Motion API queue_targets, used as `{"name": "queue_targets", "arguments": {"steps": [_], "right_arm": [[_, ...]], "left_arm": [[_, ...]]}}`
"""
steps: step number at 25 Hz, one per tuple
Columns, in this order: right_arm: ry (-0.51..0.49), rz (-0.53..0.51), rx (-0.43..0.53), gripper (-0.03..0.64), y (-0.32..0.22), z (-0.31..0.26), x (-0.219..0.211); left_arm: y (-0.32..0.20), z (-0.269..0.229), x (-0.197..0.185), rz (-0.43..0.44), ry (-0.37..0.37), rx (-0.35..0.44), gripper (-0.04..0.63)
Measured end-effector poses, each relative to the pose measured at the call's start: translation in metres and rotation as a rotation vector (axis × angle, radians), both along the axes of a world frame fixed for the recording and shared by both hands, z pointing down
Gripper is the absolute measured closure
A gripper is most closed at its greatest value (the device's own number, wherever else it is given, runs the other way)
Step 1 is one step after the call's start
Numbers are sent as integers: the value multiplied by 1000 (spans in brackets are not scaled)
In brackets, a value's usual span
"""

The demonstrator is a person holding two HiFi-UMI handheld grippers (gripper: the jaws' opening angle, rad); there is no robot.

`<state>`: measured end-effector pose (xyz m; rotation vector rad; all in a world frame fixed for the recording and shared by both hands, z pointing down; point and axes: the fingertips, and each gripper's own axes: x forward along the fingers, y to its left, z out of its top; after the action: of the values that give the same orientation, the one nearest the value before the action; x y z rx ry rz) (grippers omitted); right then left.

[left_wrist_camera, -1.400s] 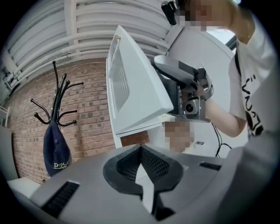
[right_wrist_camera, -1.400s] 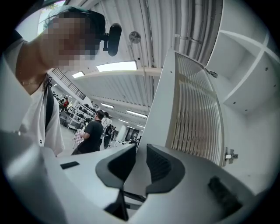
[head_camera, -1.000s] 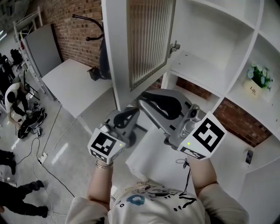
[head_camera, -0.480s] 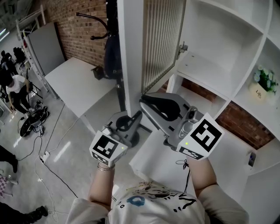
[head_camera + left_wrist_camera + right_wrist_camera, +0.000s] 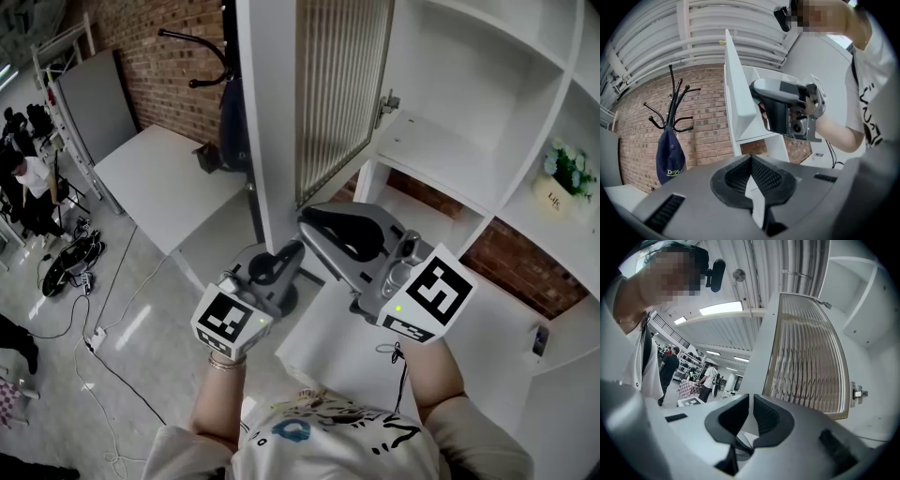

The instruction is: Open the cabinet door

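Cabinet door [image 5: 342, 94]: one, a white frame round a ribbed glass panel. It stands swung well out from the cabinet [image 5: 441, 150]. I count one metal hinge [image 5: 385, 101] where the door meets the carcass.

Right gripper [image 5: 751, 404]: its tips are up by the door's lower corner, just beside the inner face as my left gripper view has it. I can't tell whether they touch the door. The jaws are all but together with only a hairline slit between the pads. Nothing is pinched, and the door frame shows pale behind them.

Left gripper [image 5: 751, 161]: it sits lower and to the left, apart from the door. The pads meet tip to tip and it carries nothing.

Marker cubes: two, one per gripper [image 5: 228, 323] [image 5: 433, 292].

Further out:
- One potted plant [image 5: 562, 167] sits in a right-hand compartment of the cabinet.
- One black coat stand [image 5: 672, 101] stands against the brick wall [image 5: 169, 56].
- One navy cap [image 5: 669, 159] hangs on the stand.
- Two people stand far back in my right gripper view [image 5: 670, 369] [image 5: 710, 376].
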<state>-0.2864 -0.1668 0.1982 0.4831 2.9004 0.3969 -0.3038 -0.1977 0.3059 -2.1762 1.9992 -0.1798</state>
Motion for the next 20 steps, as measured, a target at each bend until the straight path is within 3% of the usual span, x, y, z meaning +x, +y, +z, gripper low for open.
{"name": "queue_targets", "arguments": {"steps": [9, 20], "right_arm": [[55, 135, -25, 571, -39, 27, 16], [143, 450, -116, 577, -112, 90, 81]], "left_arm": [[-25, 27, 17, 92, 58, -51, 581], [-71, 56, 86, 331, 82, -109, 581]]}}
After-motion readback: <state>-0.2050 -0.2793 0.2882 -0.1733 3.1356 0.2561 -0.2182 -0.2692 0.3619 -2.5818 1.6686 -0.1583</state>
